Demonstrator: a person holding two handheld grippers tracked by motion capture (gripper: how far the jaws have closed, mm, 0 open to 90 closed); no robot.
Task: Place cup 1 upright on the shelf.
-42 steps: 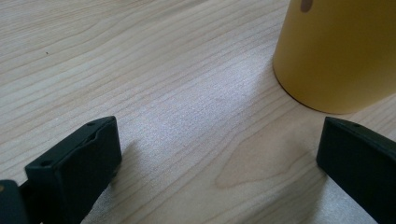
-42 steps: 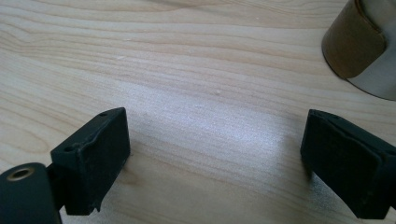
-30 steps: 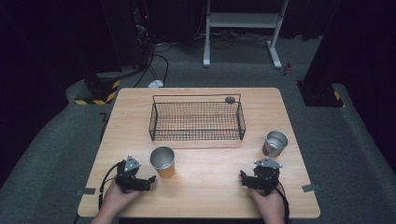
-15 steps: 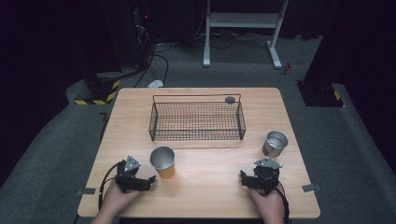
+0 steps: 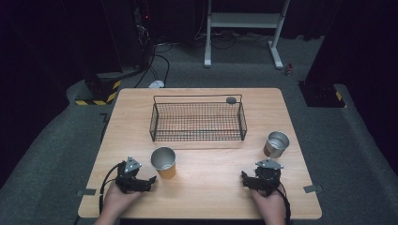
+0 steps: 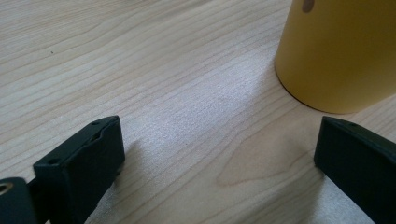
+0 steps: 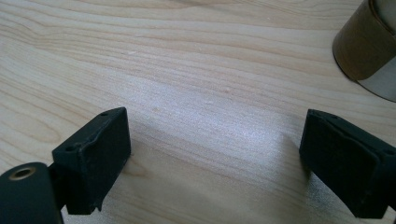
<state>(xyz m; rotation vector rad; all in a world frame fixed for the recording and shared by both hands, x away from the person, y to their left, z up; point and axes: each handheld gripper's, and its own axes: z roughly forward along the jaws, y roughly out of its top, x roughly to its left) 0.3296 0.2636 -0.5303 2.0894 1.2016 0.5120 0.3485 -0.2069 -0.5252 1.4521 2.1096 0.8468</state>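
Observation:
A yellow cup point(image 5: 164, 162) with a metal inside stands upright on the wooden table point(image 5: 211, 197), front left of centre. My left gripper point(image 5: 144, 182) rests on the table just left of it, open; in the left gripper view, bare wood lies inside the left gripper point(image 6: 215, 140) and the yellow cup point(image 6: 338, 51) stands just beyond the right-hand jaw. A brown and silver cup point(image 5: 276, 144) stands at the right. My right gripper point(image 5: 251, 180) lies in front of it, open. In the right gripper view, the right gripper point(image 7: 215, 140) spans bare wood and the brown cup point(image 7: 369, 46) sits at the top right.
A black wire basket point(image 5: 197, 119) stands in the middle back of the table, with a small dark round thing point(image 5: 231, 100) at its far right corner. Grey carpet surrounds the table; a white frame point(image 5: 244, 28) and cables point(image 5: 155, 61) lie beyond.

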